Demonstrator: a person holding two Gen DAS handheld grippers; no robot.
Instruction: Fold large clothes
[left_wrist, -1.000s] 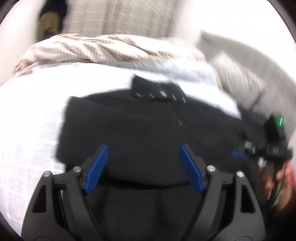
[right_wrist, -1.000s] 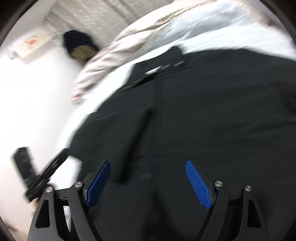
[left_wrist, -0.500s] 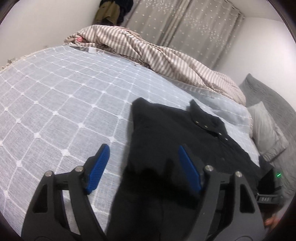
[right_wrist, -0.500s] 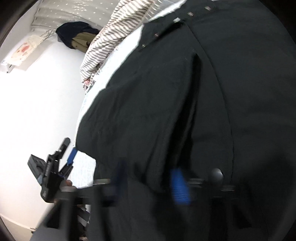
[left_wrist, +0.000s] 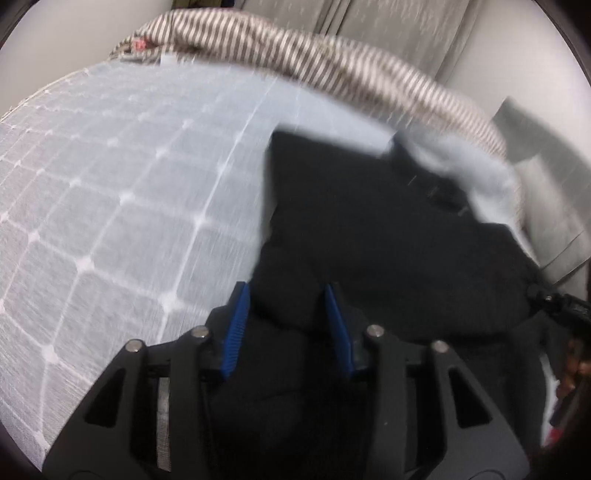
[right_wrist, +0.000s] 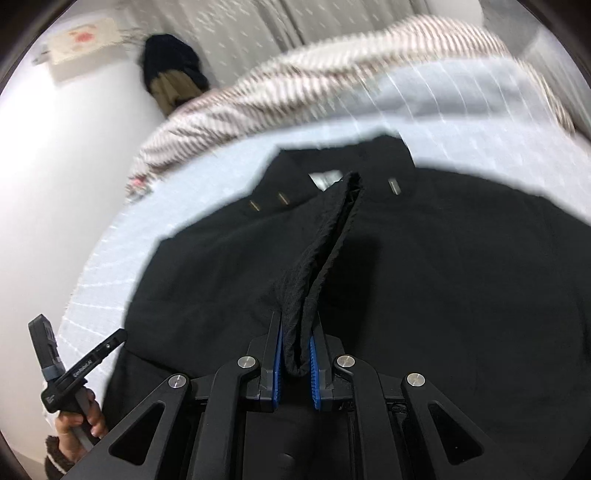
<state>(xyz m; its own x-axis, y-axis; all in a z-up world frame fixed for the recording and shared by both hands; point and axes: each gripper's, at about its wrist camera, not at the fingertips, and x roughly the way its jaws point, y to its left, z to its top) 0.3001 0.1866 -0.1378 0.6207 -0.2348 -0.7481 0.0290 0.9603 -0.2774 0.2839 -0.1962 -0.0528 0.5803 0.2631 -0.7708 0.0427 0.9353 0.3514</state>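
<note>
A black jacket (right_wrist: 424, 277) lies spread on the bed (left_wrist: 110, 206), over a pale blue-grey cover stitched in a white grid. Its collar, with small metal snaps and a light label inside, points toward 12 o'clock in the right wrist view, and the body fills the frame from 9 to 3 o'clock.

The right gripper (right_wrist: 295, 354) has its blue-padded jaws drawn narrow and clamped on a raised fold of the jacket's fabric. That pinched ridge runs from the pads up toward the collar at about 12 o'clock and stands clear of the flat cloth around it.

The left gripper (left_wrist: 288, 325) sits over the jacket's edge nearest the bare cover. Its jaws are partly closed with a bulge of black cloth between the blue pads; the view is blurred, so whether the pads actually bite the fabric cannot be told.

In the left wrist view the jacket spreads from the centre out to 3 o'clock, with bare bed cover from 7 to 11 o'clock. A brown-and-white striped duvet (left_wrist: 332, 62) is bunched along the far side, curtains (right_wrist: 258, 29) behind it, and a grey pillow (left_wrist: 546, 206) at 2 o'clock.
</note>
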